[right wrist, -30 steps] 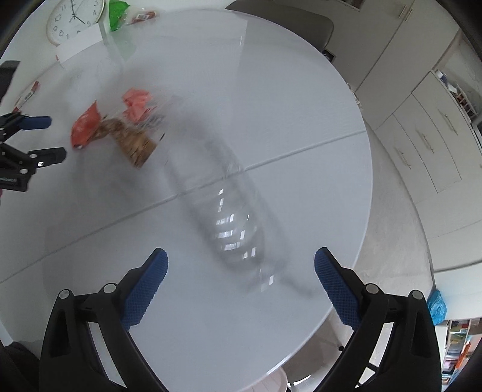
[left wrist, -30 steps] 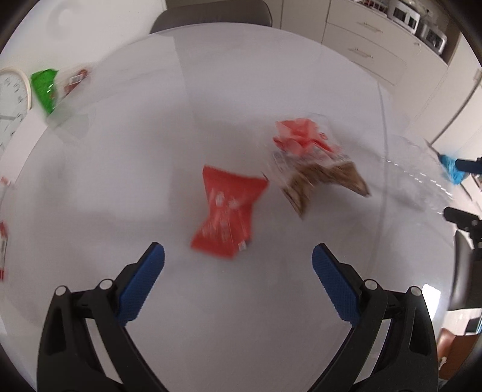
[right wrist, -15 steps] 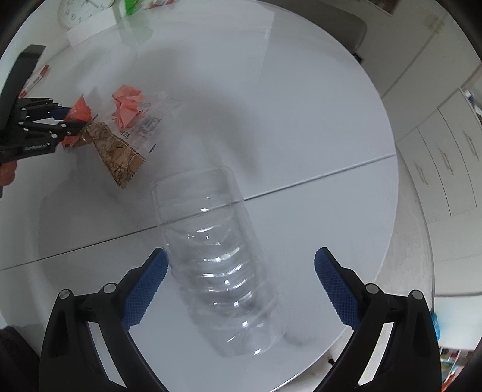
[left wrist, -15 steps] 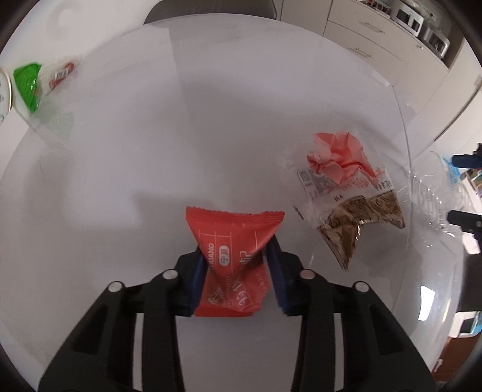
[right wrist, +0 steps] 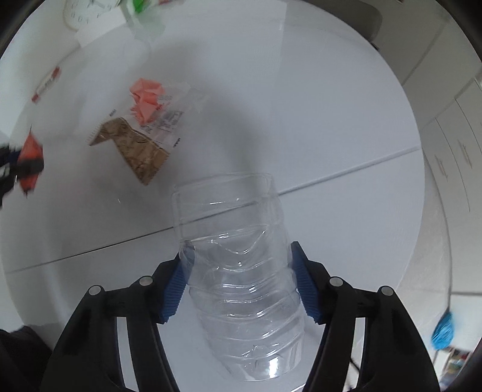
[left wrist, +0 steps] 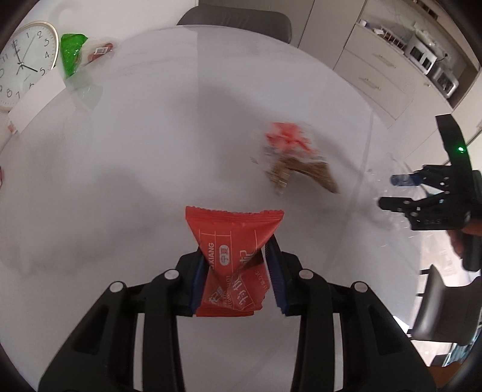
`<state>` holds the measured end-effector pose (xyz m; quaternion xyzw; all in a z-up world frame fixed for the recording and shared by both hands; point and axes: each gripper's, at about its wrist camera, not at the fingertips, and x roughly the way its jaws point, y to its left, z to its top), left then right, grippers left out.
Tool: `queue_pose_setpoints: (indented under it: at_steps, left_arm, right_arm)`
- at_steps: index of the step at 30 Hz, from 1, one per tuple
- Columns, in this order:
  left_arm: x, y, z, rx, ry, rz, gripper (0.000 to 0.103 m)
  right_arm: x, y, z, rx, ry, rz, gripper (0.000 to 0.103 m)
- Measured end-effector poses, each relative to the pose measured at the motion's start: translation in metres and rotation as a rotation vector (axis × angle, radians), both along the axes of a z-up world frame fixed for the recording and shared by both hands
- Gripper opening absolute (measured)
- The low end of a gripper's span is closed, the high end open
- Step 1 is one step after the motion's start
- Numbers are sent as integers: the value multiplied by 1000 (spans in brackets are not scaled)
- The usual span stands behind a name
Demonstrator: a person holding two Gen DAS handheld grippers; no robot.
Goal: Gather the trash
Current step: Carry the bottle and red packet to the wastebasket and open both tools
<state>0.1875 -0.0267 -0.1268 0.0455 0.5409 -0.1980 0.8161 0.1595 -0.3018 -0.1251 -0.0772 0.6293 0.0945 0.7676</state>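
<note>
My left gripper point(left wrist: 236, 271) is shut on a red snack wrapper point(left wrist: 233, 238) and holds it above the white round table point(left wrist: 150, 150). It also shows at the left edge of the right wrist view point(right wrist: 28, 162). My right gripper point(right wrist: 241, 277) is shut on a clear crushed plastic bottle point(right wrist: 241, 271); the bottle is dented between the blue pads. The right gripper shows in the left wrist view point(left wrist: 421, 196) at the right. A clear bag with brown and pink contents point(right wrist: 141, 132) lies on the table; in the left wrist view point(left wrist: 295, 162) it lies ahead to the right.
A green packet point(left wrist: 70, 51) and a wall clock point(left wrist: 21, 63) lie at the table's far left. A grey chair point(left wrist: 238, 21) stands behind the table. White cabinets point(left wrist: 385, 69) stand at the right. A table seam point(right wrist: 331, 178) runs across.
My right gripper closed on the bottle, which was lying between open fingers before. My left gripper, shut on the red wrapper since half a second ago, has lifted it slightly.
</note>
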Motion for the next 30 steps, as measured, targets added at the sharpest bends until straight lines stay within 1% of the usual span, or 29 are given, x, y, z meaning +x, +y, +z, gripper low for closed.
queue_pose_setpoints:
  at_steps: [3,5,7,9,10,11,13,14,16,17,22,26,28,30]
  left_arm:
    - [-23,-15,9,-2,6,-23,36]
    - [-46,-25,13,-9,5,-48,36]
    - [-68,-38,17,-17,13,-75,36]
    - [-87,-51,17,-18,26,-117,36]
    - [-99,-60,17,-14,30,-146,36]
    - [-111,-68,18,-8,33,-172,36]
    - [-130,-82,18,-2,35,-214,36]
    - [-142,-90,19,0,35,-241,36]
    - [-156,-100,19,-2,37,-283,36]
    - [-169,-108,20,-2,37,-307,36]
    - [-199,-135,21,5,31,-403,36]
    - [-220,-154,22,10,19,-446,36]
    - [-225,-159,22,16,16,-459,36]
    - [-231,-165,22,22,17,-472,36]
  right_arm:
    - [-25,-11,16,53,-25,-78,65]
    - [-54,-20,28,92,-40,-150,65]
    - [-78,-25,35,111,-51,-195,65]
    - [-113,-32,44,126,-60,-248,65]
    - [-124,-35,47,129,-63,-264,65]
    - [-146,-40,50,132,-66,-296,65]
    - [-168,-46,59,138,-63,-342,65]
    - [-187,-48,60,144,-62,-376,65]
    - [-217,-57,59,156,-56,-428,65]
    - [-235,-57,54,159,-55,-455,65]
    - [-285,-73,43,166,-44,-569,65]
    - [-315,-86,32,150,-27,-618,65]
    - [-325,-91,19,129,-15,-651,66]
    - [-335,-98,6,132,0,-678,67]
